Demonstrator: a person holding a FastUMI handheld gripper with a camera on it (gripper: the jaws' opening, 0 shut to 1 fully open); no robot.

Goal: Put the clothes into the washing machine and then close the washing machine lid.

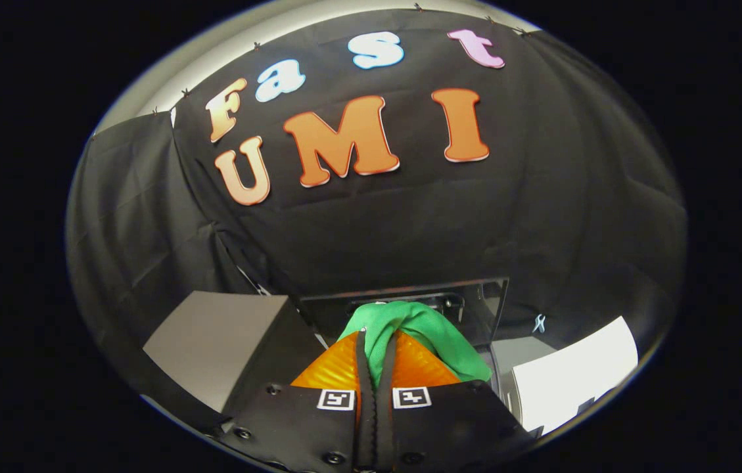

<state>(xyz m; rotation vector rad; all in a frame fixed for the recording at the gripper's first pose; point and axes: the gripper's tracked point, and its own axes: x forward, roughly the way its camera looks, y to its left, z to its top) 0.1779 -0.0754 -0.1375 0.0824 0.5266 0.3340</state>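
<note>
Cloth: a green garment (433,335) was pinched between the two fingers of the tongs (376,348), bunched over their tips and trailing off to the right of them.
Tongs: pressed together on the green garment, with a fold of it caught in the narrow gap between the fingers.
Handling: judged soft, light and limp; it would sag and swing from any hold, so a bunched fold like this one seemed a safer place to take it than a loose edge.
Washing machine: a dark, box-like opening (476,305) lay just beyond the fingertips, behind the cloth; likely the machine's mouth with its lid up, though that was a judgement.
Surroundings: a grey block (219,335) sat to the left of the tongs and a white sheet (574,374) to the right.
Hidden: the garment covered much of the opening, so the drum's inside and the lid's hinge could not be made out; how far the cloth hung down was hidden too.
</note>
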